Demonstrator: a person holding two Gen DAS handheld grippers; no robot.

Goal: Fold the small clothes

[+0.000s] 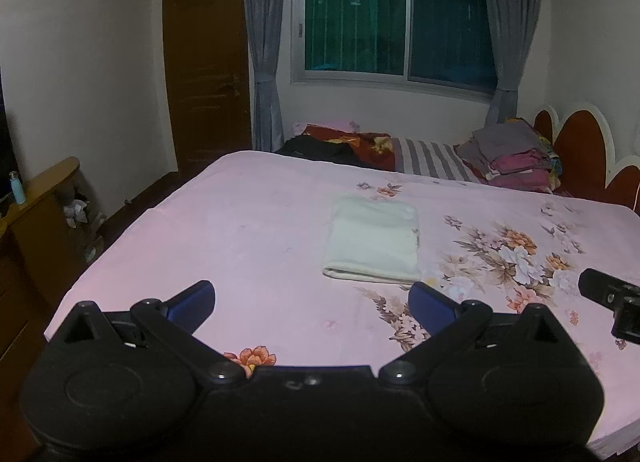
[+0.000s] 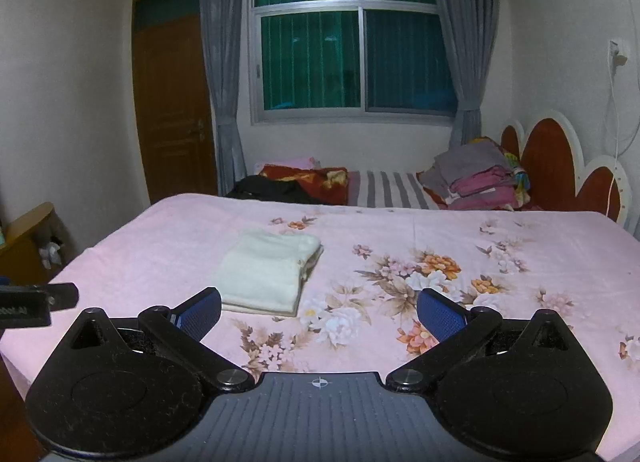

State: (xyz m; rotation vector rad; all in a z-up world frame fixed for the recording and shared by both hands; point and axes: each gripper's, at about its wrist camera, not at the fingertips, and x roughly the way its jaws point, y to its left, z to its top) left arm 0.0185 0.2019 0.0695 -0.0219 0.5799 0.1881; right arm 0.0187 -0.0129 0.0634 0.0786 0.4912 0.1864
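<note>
Above the near edge of the pink floral bedsheet [image 1: 260, 222], the left gripper [image 1: 312, 304] hangs with its jaws spread wide, the two blue pads far apart and nothing between them; they touch neither cloth nor sheet. Beside it the right gripper [image 2: 319, 312] is splayed just as broadly, holding nothing, its blue pads over the printed flowers. Each tool shows at the edge of the other's view as a black block. Out on the sheet, ahead of both grippers and apart from them, lies the folded cream garment [image 1: 374, 240], a flat, tidy rectangle. Its long axis runs away from the cameras toward the window [image 2: 352, 42], with a rounded folded edge at the near end; in the right wrist view the stacked layers show along its right side. From the left gripper it sits slightly right of centre, from the right gripper left of centre, so it lies roughly between the two. Farther back, by the red scalloped headboard [image 2: 556, 166], a pile of folded clothes [image 2: 476, 178] rests near a striped blanket [image 2: 388, 184], and a dark garment [image 2: 272, 188] lies to the left
</note>
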